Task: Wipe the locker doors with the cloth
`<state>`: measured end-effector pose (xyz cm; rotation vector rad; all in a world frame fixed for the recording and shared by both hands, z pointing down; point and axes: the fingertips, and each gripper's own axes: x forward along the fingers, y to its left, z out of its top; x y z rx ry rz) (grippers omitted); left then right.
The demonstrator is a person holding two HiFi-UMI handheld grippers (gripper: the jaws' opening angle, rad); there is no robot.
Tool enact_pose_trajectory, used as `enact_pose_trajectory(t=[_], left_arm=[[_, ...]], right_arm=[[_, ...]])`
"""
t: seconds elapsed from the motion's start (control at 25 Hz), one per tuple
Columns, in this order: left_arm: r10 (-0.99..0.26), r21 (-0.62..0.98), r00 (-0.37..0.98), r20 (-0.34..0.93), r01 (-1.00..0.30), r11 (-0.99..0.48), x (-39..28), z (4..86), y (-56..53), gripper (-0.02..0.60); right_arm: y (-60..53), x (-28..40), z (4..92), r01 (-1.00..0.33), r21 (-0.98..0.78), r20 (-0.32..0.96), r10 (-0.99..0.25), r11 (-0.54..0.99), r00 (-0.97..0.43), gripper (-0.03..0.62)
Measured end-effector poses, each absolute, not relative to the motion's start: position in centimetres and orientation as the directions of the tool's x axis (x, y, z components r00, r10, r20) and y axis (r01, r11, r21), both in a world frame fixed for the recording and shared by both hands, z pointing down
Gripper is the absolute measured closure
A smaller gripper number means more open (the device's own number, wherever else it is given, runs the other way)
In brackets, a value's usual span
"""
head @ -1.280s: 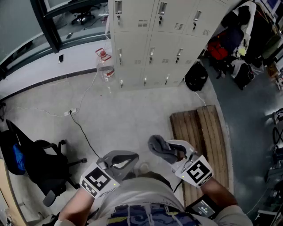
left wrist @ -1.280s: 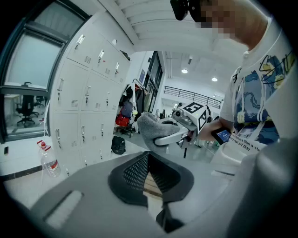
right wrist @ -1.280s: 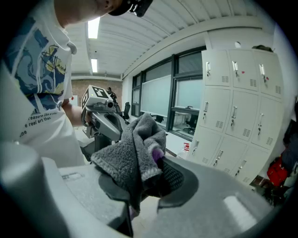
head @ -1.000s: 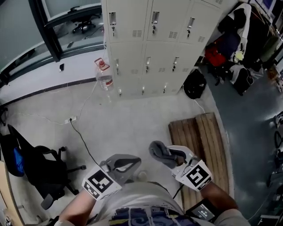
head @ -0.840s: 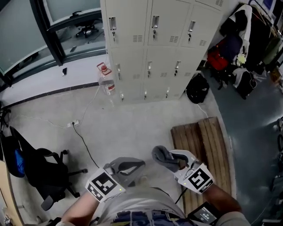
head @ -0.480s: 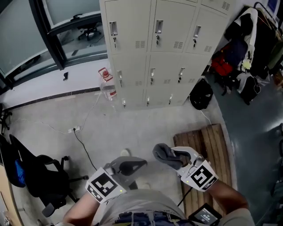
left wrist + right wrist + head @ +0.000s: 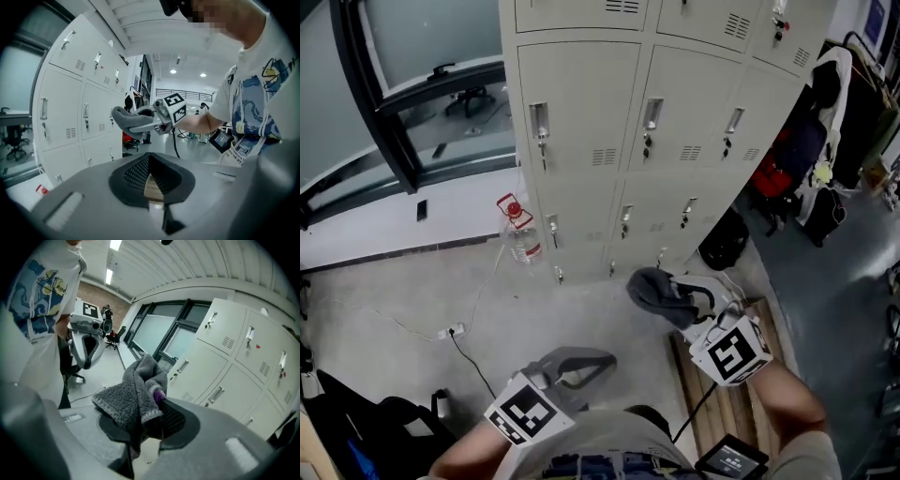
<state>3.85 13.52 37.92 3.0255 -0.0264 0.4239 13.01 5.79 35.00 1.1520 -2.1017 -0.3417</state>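
Gripping what, on the right?

The right gripper (image 7: 673, 298) has its jaws pinched on a grey cloth (image 7: 652, 287). The cloth is bunched and spills over the tips. The right gripper view shows a purple patch among the folds.

Where is the cloth in relation to the lockers?

It is held in the air in front of the beige lockers (image 7: 675, 122), level with the lower rows of doors. It is near them but not touching: the left gripper view shows open space between cloth and doors.

And the left hand's tool?

The left gripper (image 7: 605, 358) is lower and closer to the person's body, well apart from the doors. Its jaws are pressed together at the tips, with nothing between them.

What lies around on the floor?

A clear water bottle (image 7: 518, 239) with a red cap stands just beside the lockers' left front corner. A wooden pallet (image 7: 741, 412) lies under the right gripper. A black bag (image 7: 724, 242) sits at the lockers' right corner. A thin white cable (image 7: 412, 323) trails across the pale floor (image 7: 384, 291). A dark-framed window (image 7: 366, 84) runs along the wall left of the lockers.
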Motion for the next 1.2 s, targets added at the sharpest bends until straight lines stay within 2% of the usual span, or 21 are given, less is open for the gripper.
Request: enact_pose_trajectory(t=[0.16, 0.32, 0.52, 0.8, 1.2], left_arm=[[0.011, 0.060, 0.961, 0.277, -0.006, -0.998, 4.3, 37.1, 8.9, 0.578], [0.000, 0.062, 0.967, 0.256, -0.016, -0.998, 5.2, 35.7, 6.1, 0.578], [-0.042, 0.061, 0.973, 0.228, -0.057, -0.997, 6.8, 34.8, 3.4, 0.578], [-0.129, 0.061, 0.973, 0.192, -0.143, -0.988, 10.3, 33.4, -0.2, 0.578], [-0.212, 0.074, 0.958, 0.191, -0.230, -0.970, 14.1, 33.8, -3.2, 0.578]], right_arm=[[-2.4, 13.8, 32.2, -0.574, 0.651, 0.411, -0.866, 0.497, -0.284, 0.488], [-9.4, 14.9, 28.8, -0.434, 0.791, 0.365, -0.901, 0.432, -0.233, 0.488], [-18.3, 17.6, 21.9, -0.258, 0.925, 0.234, -0.954, 0.277, -0.185, 0.490], [-27.0, 19.8, 15.4, -0.139, 0.976, 0.142, -0.972, 0.169, -0.185, 0.490], [-33.3, 21.9, 14.4, -0.050, 0.990, 0.122, -0.977, 0.133, -0.176, 0.490]])
